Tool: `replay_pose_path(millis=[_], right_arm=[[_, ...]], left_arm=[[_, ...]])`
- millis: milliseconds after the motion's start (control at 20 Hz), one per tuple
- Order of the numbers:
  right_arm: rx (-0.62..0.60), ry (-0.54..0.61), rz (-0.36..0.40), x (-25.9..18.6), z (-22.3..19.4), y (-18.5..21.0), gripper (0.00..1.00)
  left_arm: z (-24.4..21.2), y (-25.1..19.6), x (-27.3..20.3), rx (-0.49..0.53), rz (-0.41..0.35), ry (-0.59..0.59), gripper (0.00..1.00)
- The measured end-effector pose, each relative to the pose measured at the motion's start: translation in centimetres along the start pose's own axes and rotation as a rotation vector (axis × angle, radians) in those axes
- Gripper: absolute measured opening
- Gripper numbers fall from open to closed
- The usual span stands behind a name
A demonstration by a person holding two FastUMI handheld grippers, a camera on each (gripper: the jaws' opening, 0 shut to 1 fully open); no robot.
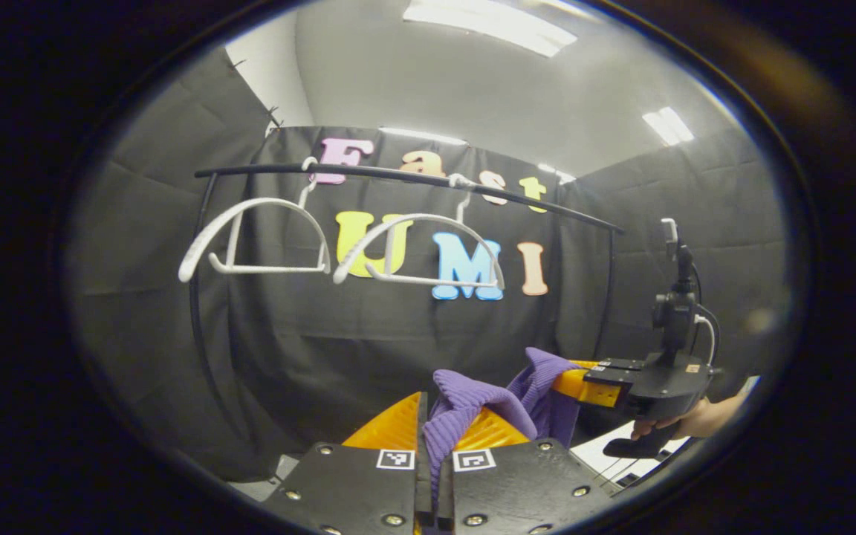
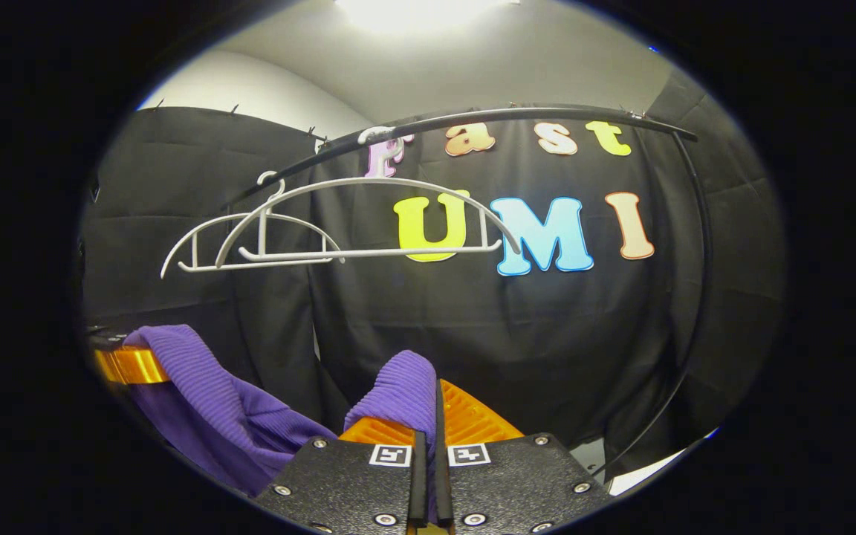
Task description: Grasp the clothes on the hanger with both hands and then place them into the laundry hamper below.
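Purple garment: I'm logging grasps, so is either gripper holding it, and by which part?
Both hold the purple knit garment. The left gripper pinches a bunched fold, and the right gripper pinches another fold. Which part of the garment cannot be told.

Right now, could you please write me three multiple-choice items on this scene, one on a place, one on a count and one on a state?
1. Where is the purple garment?
A. On a hanger
B. Held between the two tools, below the rail
C. On the floor

2. How many white hangers hang on the rail?
A. One
B. Two
C. Four

3. What is the state of the hangers?
A. Bare
B. Each carrying a shirt
C. Lying on the floor

Answers:
1 B: the left tool and the right tool each pinch a fold of it.
2 B: two hooks sit on the rail.
3 A: no cloth hangs on either.
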State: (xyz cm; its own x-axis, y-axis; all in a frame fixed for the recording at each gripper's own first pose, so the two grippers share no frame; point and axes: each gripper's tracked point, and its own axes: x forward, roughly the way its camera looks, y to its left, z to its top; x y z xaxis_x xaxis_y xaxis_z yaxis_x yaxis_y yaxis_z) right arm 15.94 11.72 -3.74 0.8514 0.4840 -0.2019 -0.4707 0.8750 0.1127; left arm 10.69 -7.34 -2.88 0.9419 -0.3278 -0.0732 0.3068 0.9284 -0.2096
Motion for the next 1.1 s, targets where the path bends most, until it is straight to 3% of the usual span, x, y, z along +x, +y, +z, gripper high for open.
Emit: replay_pose_path(millis=[300,500,550,600,750,800,850,1100], right_arm=[[0.007,0.069,-0.055,-4.0,-5.0,1.7,0.04],[-0.019,0.121,-0.085,-5.4,-9.2,1.7,0.04],[-0.023,0.143,-0.09,-5.6,-10.4,1.7,0.04],[-0.028,0.165,-0.1,-5.9,-11.8,1.6,0.04],[-0.019,0.239,-0.123,-6.5,-15.7,1.2,0.05],[-0.019,0.265,-0.127,-6.3,-17.3,1.0,0.04],[-0.022,0.292,-0.134,-6.3,-18.5,0.8,0.05],[-0.035,0.428,-0.163,-6.8,-24.9,0.2,0.05]], left_arm=[[-4.7,-2.7,-1.7,-0.021,-0.091,0.04,0.04],[-8.8,-3.5,-1.7,-0.01,-0.09,0.096,0.04],[-10.0,-3.5,-1.5,-0.003,-0.087,0.116,0.09],[-11.4,-3.3,-1.4,-0.005,-0.08,0.14,0.04],[-15.5,-2.4,-1.2,-0.024,-0.041,0.214,0.04],[-17.2,-1.8,-1.3,-0.024,-0.02,0.242,0.09],[-18.6,-1.2,-1.4,-0.023,-0.002,0.274,0.04],[-27.6,2.0,-3.2,-0.048,0.082,0.452,0.04]])
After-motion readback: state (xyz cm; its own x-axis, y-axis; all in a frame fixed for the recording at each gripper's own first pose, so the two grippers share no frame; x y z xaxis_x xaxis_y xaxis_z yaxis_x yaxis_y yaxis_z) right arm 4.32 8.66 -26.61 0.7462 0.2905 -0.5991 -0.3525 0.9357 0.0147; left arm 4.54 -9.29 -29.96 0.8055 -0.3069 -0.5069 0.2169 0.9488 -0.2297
